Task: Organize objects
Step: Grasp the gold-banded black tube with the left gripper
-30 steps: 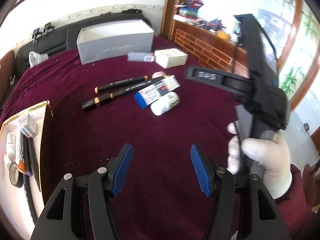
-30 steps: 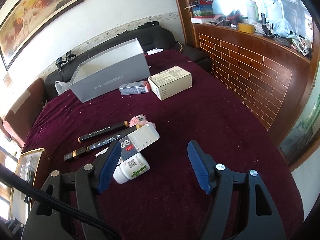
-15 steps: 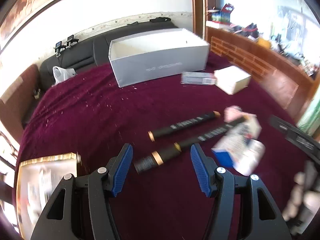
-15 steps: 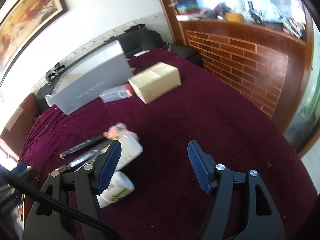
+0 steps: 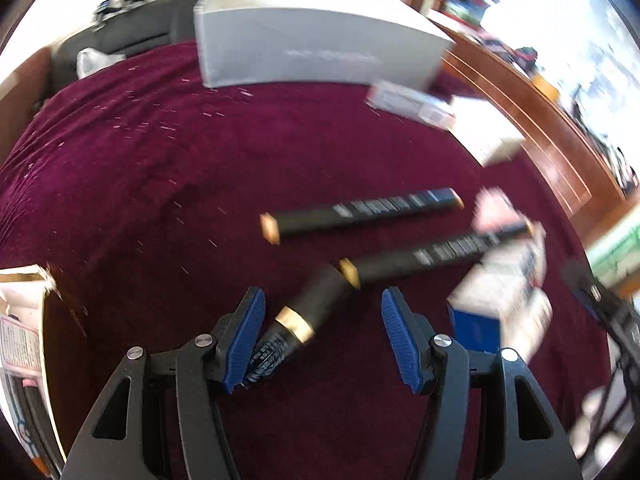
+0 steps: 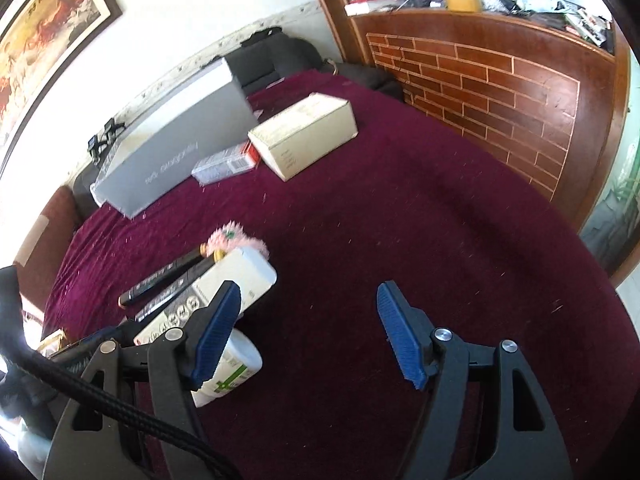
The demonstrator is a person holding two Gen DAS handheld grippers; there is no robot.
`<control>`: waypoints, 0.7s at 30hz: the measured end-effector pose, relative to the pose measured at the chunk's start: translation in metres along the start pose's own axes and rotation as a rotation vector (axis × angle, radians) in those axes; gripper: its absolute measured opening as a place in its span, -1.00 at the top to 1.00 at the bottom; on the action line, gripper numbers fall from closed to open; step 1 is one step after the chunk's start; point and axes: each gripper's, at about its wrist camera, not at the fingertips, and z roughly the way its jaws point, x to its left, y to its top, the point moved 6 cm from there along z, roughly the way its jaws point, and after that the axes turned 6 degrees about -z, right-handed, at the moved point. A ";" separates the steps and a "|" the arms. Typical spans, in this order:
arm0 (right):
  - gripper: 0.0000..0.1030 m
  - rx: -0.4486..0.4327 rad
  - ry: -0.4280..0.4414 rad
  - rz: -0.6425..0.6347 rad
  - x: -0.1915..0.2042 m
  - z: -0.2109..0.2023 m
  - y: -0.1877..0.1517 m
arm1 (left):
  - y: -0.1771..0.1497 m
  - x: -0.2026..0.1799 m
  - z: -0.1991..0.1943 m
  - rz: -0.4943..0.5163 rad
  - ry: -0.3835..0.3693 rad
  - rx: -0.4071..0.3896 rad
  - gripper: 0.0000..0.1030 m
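My left gripper [image 5: 322, 336] is open, and a short black tube with a gold band [image 5: 304, 314] lies between its blue pads, close to the left one. Two long black pens [image 5: 360, 212] lie just beyond on the maroon cloth. A white and blue box [image 5: 496, 292] and a white bottle [image 5: 528, 326] lie to the right. My right gripper [image 6: 308, 336] is open and empty over bare cloth; the box [image 6: 208, 296], bottle [image 6: 232, 368] and pens [image 6: 164, 280] lie at its left finger.
A grey open box [image 5: 312, 40] stands at the back, also in the right wrist view [image 6: 176, 144]. A cream carton [image 6: 304, 136] and a small packet [image 6: 224, 164] lie beside it. A gold-rimmed tray [image 5: 20, 320] is at the left. A brick-patterned counter [image 6: 500, 92] borders the right.
My left gripper has moved forward and down, so the short black tube now lies between its pads. My right gripper shifted slightly; both stay open.
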 end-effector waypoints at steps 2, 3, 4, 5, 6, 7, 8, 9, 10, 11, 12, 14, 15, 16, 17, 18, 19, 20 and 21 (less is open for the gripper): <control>-0.36 0.006 0.007 -0.005 0.002 0.001 -0.002 | -0.013 -0.015 -0.009 0.066 -0.017 -0.001 -0.05; -0.36 0.004 0.005 -0.007 0.003 0.001 -0.002 | -0.021 -0.021 -0.010 0.082 -0.051 0.026 -0.05; -0.36 0.000 0.000 -0.010 0.002 0.001 -0.002 | -0.028 -0.027 -0.014 0.090 -0.077 0.042 -0.06; -0.36 -0.001 -0.004 -0.010 0.002 0.001 -0.002 | -0.033 -0.032 -0.019 0.114 -0.067 0.025 -0.06; -0.36 0.004 -0.004 -0.005 0.001 0.002 -0.003 | -0.038 -0.036 -0.021 0.127 -0.065 0.034 -0.06; -0.36 0.009 0.000 0.002 0.000 0.003 -0.003 | -0.041 -0.037 -0.022 0.128 -0.058 0.041 -0.06; -0.36 0.014 0.003 0.014 -0.002 0.004 -0.004 | -0.040 -0.037 -0.021 0.118 -0.049 0.037 -0.06; -0.36 0.018 0.004 0.022 -0.003 0.005 -0.004 | -0.038 -0.035 -0.021 0.108 -0.036 0.031 -0.06; -0.36 0.020 0.005 0.026 -0.004 0.005 -0.004 | -0.037 -0.034 -0.019 0.102 -0.024 0.024 -0.06; -0.36 0.018 0.005 0.028 -0.005 0.005 -0.004 | -0.034 -0.034 -0.018 0.102 -0.017 0.010 -0.06; -0.36 0.016 0.004 0.029 -0.005 0.004 -0.003 | -0.033 -0.035 -0.017 0.105 -0.004 0.001 -0.06; -0.36 0.007 0.003 0.026 -0.004 0.003 -0.003 | -0.032 -0.038 -0.014 0.125 0.028 -0.018 -0.06; -0.36 0.006 0.001 0.022 -0.004 0.003 -0.002 | -0.031 -0.040 -0.013 0.142 0.047 -0.030 -0.06; -0.36 0.006 -0.002 0.019 -0.003 0.003 -0.002 | -0.032 -0.041 -0.011 0.164 0.067 -0.043 -0.06; -0.36 0.008 0.000 0.015 -0.002 0.004 -0.002 | -0.034 -0.043 -0.012 0.187 0.087 -0.060 -0.05; -0.36 0.009 0.000 0.012 -0.002 0.005 -0.002 | -0.035 -0.044 -0.013 0.196 0.082 -0.065 0.15; -0.36 0.009 -0.001 0.010 -0.002 0.005 -0.002 | -0.037 -0.045 -0.016 0.196 0.068 -0.058 0.54; -0.36 0.006 -0.002 0.008 -0.002 0.004 -0.001 | -0.038 -0.044 -0.019 0.193 0.071 -0.050 0.73; -0.36 0.003 0.000 0.009 -0.002 0.004 -0.001 | -0.039 -0.043 -0.022 0.183 0.066 -0.039 0.74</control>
